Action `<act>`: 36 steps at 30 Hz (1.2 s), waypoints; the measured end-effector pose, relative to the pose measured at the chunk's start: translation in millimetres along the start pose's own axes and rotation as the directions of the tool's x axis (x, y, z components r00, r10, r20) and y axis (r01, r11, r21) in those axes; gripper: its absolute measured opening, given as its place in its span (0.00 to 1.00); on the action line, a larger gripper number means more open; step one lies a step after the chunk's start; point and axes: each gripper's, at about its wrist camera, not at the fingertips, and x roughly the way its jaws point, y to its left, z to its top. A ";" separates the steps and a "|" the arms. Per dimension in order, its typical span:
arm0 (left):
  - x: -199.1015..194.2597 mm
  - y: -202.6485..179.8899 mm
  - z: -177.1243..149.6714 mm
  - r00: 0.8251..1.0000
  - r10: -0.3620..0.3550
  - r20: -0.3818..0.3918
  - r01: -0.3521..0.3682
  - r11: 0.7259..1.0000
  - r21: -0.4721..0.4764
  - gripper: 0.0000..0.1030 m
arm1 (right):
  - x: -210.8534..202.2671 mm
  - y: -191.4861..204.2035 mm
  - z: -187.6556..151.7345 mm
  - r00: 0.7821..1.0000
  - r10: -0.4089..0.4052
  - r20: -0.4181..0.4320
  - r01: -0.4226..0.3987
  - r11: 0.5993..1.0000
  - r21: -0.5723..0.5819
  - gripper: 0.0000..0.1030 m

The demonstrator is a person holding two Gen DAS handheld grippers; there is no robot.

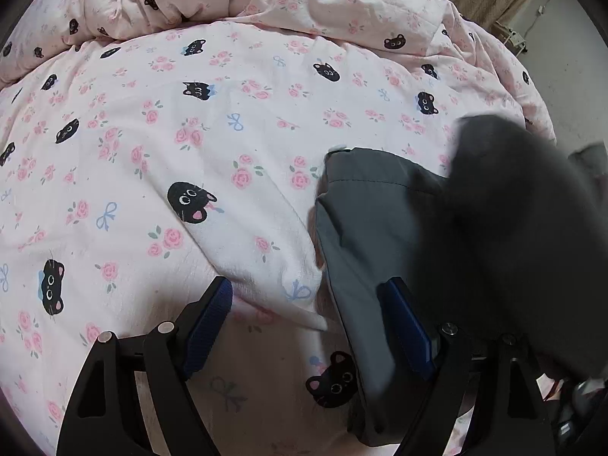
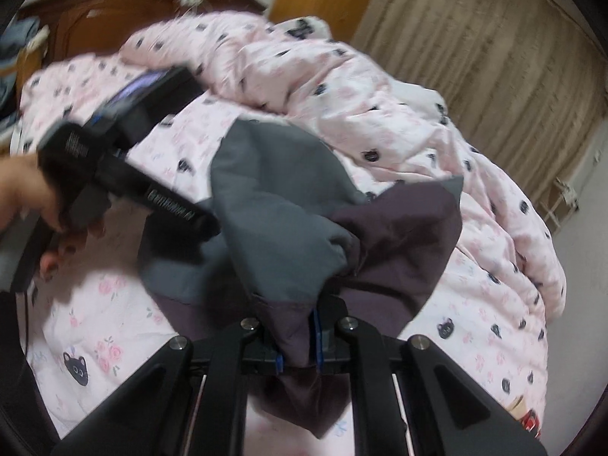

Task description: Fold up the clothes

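2 grippers are at work on 1 garment. The right gripper (image 2: 300, 345) has its jaws clamped on a bunch of the grey and dark purple garment (image 2: 281, 205), and the cloth hangs up from the bed (image 2: 95, 304) in a loose fold in front of this gripper. The left gripper (image 1: 309, 326) has its jaws wide apart and holds nothing; 1 blue pad (image 1: 408, 326) lies over the grey edge of the garment (image 1: 364, 220), the other pad (image 1: 211, 319) is over the pink bedsheet (image 1: 152, 133) with cats and roses. In the right wrist view the left gripper (image 2: 125, 167) and the person's hand (image 2: 34, 197) are at the left side, just beside the cloth. Behind is a crumpled duvet (image 2: 342, 83), then a wooden headboard (image 2: 114, 11) and a curtain (image 2: 494, 57).

I judge the step as an early one: the garment is lifted to be spread or turned, not yet folded. The next move probably needs the left jaws to close on the near grey edge, so both hands can pull the cloth flat. The lifted part is blurred, so its exact shape I cannot tell.
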 end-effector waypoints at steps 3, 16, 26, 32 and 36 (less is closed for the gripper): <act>-0.4 -0.3 -0.4 1.000 0.003 0.001 -0.003 1.000 0.004 0.76 | 9.3 21.3 -0.7 1.000 -0.012 -0.023 0.010 0.997 -0.079 0.11; -23.4 63.3 11.5 0.975 -0.157 0.159 0.202 0.926 -0.319 0.76 | 33.2 66.0 -6.1 0.994 -0.061 -0.089 0.027 0.940 -0.341 0.11; -57.1 33.1 19.0 0.922 -0.275 0.274 0.311 0.946 -0.095 0.76 | 52.7 83.7 -13.7 0.993 -0.052 -0.107 0.002 0.908 -0.419 0.11; -28.5 -11.2 14.6 0.964 -0.228 0.139 0.223 0.974 0.050 0.76 | 51.9 83.5 -19.8 0.996 -0.041 -0.077 0.004 0.904 -0.428 0.12; -0.5 0.9 12.4 0.989 -0.135 0.063 0.137 0.990 -0.023 0.77 | 51.4 85.1 -23.4 0.998 -0.028 -0.060 -0.002 0.896 -0.444 0.13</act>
